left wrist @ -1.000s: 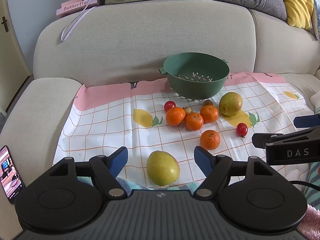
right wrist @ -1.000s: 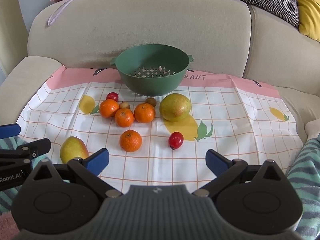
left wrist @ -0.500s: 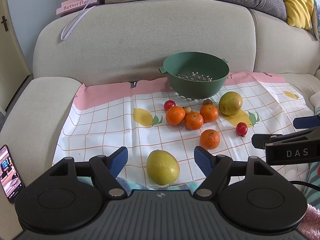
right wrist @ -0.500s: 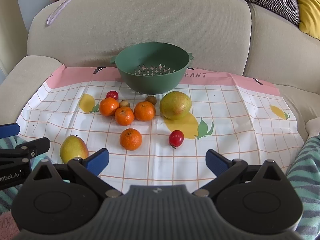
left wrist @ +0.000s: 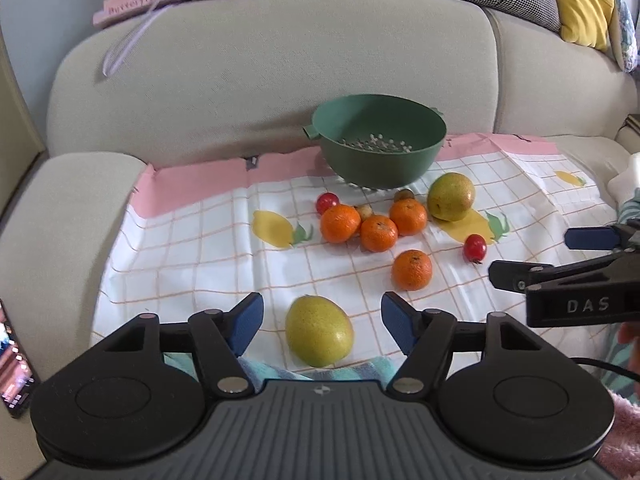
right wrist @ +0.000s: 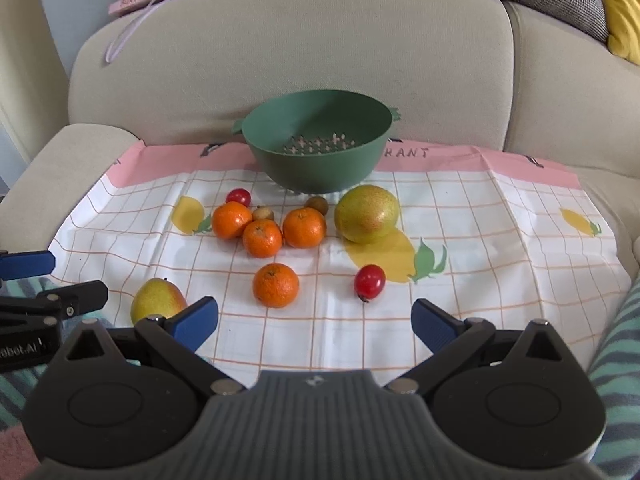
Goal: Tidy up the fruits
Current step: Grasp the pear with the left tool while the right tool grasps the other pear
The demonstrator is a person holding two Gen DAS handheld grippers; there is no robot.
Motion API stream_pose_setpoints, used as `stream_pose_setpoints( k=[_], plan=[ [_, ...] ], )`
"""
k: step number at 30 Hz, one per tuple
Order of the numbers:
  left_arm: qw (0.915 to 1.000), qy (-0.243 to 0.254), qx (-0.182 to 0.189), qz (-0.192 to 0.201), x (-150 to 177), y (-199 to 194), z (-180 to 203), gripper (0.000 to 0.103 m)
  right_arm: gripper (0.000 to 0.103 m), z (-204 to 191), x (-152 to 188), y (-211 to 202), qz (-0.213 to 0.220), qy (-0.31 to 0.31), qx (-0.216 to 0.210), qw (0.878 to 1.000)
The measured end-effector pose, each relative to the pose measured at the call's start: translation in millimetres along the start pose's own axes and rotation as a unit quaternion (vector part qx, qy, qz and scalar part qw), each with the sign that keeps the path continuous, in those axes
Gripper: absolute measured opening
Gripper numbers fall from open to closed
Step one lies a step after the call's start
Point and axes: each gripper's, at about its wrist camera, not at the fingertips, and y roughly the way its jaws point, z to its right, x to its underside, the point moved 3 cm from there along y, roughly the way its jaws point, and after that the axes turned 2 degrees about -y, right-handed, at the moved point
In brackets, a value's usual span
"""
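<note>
A green colander (left wrist: 379, 142) (right wrist: 318, 148) stands empty at the back of a checked cloth (left wrist: 192, 248) on the sofa seat. Fruit lies in front of it: several tangerines (left wrist: 379, 233) (right wrist: 276, 285), two red cherry tomatoes (left wrist: 475, 247) (right wrist: 369, 281), two small brown fruits, a yellow-green pear (left wrist: 451, 196) (right wrist: 367, 213) by the colander and a second pear (left wrist: 319, 330) (right wrist: 158, 300) at the near edge. My left gripper (left wrist: 322, 326) is open with that near pear between its fingers, not touching. My right gripper (right wrist: 315, 318) is open and empty, short of the lone tangerine and tomato.
The sofa back and left armrest (left wrist: 52, 216) enclose the cloth. A pink book (left wrist: 134, 4) lies on the backrest. A phone (left wrist: 14, 368) lies at the far left. Striped turquoise fabric (right wrist: 616, 344) borders the near edge. Each gripper shows in the other's view (left wrist: 568, 276) (right wrist: 44, 300).
Both grippers have moved slightly forward toward the fruit. Their jaws stay open and no fruit has moved.
</note>
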Motion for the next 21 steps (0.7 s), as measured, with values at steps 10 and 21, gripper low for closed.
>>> stream_pose_setpoints(
  k=[10,21],
  plan=[
    [0.9985,-0.015,0.029,-0.044,2,19,-4,0.073,0.078,4,6,20,0.001,-0.007,-0.026,1.0],
    [0.9926,0.004,-0.012,-0.121,5,66,-3,0.076,0.078,10,1,47,0.005,0.003,-0.038,0.999]
  ],
)
